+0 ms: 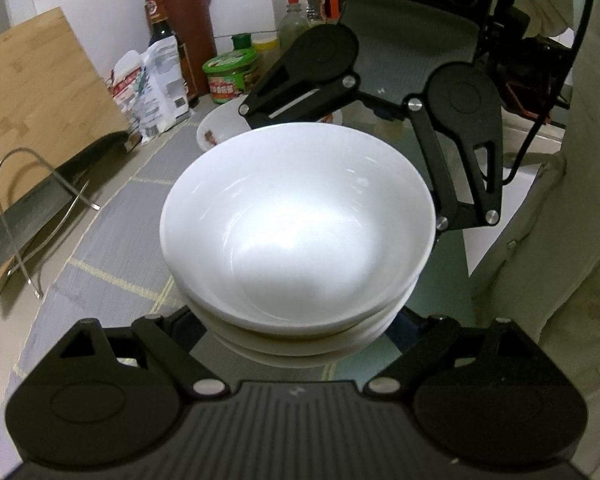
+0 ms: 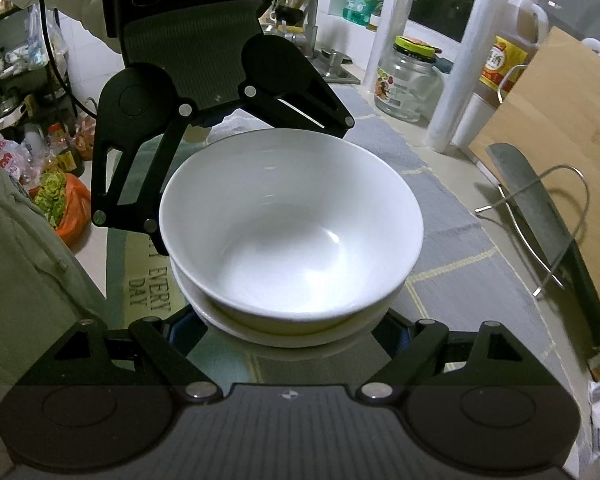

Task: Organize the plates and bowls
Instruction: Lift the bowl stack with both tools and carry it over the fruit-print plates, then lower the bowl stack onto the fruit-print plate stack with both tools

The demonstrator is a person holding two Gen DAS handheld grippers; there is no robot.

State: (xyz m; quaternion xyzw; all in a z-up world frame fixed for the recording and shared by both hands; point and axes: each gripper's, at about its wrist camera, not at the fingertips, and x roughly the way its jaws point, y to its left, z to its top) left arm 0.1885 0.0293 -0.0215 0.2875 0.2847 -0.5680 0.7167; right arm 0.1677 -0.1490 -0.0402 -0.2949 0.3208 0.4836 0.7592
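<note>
A stack of white bowls (image 1: 296, 236) is held between my two grippers, which face each other across it. The same stack fills the right wrist view (image 2: 292, 232). My left gripper (image 1: 296, 344) stands wide open with its fingers spread under and around the near side of the stack; its fingertips are hidden below the bowls. My right gripper (image 2: 292, 332) is spread the same way on the opposite side, and it shows in the left wrist view (image 1: 340, 120). A dirty white plate (image 1: 220, 128) lies on the counter behind the stack.
A grey mat (image 1: 112, 256) covers the counter. A wooden cutting board (image 1: 40, 92) and a cleaver (image 2: 548, 232) lean in a wire rack (image 1: 24, 216). Sauce bottles, a green tub (image 1: 230, 76), a glass jar (image 2: 404, 80) and paper rolls (image 2: 456, 72) stand at the back. The person's body is close by.
</note>
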